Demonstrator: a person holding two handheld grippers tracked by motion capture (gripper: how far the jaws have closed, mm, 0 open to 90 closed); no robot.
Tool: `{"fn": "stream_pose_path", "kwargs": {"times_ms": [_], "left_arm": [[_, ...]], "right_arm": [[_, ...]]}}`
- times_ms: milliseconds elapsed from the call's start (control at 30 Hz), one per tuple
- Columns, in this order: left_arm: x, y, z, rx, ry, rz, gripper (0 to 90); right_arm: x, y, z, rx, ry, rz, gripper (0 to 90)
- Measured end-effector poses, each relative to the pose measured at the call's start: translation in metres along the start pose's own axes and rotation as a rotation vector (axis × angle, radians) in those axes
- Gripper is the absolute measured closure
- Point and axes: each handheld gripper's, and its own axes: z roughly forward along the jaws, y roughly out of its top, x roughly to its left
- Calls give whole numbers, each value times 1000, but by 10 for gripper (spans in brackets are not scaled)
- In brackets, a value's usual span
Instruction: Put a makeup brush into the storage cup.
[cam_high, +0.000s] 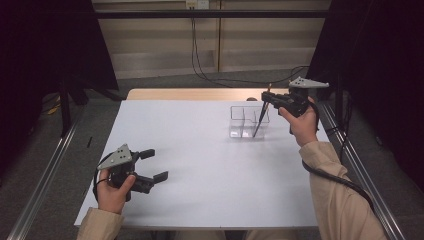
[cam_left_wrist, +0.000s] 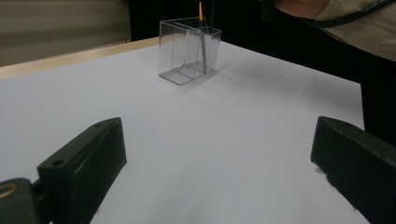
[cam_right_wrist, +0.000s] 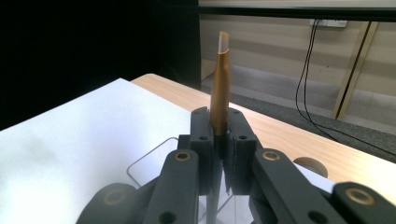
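The right tongs (cam_high: 270, 100) are clamped tight on a slim pen-like stick (cam_high: 260, 120) with a dark lower shaft and an amber upper end. They hold it over the clear plastic container (cam_high: 239, 122) near the far right of the white desk (cam_high: 210, 165), its lower tip slanting down into the container's right compartment. The right gripper view shows the amber end (cam_right_wrist: 219, 100) rising between the closed jaws. The left tongs (cam_high: 150, 165) rest low over the near left of the desk, jaws spread wide and holding nothing.

Risks, as I judge them:
1. The container looks light and nothing steadies it. If the slanted tip drags on the divider or a wall, it could tip or slide the container.
2. The stick leans rather than standing straight, so letting go now could leave it resting on the rim, levering the container over or falling out onto the desk.
3. The grip sits high on the stick, so a small wrist turn swings the tip widely.

No brand, label or writing can be read on any of these things.
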Motion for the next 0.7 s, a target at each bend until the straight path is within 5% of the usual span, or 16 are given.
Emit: {"fn": "stream_pose_path", "kwargs": {"times_ms": [700], "left_arm": [[-3, -1, -5, -3, 11, 0, 30]], "right_arm": [[-7, -7, -5, 28, -22, -7, 841]]}}
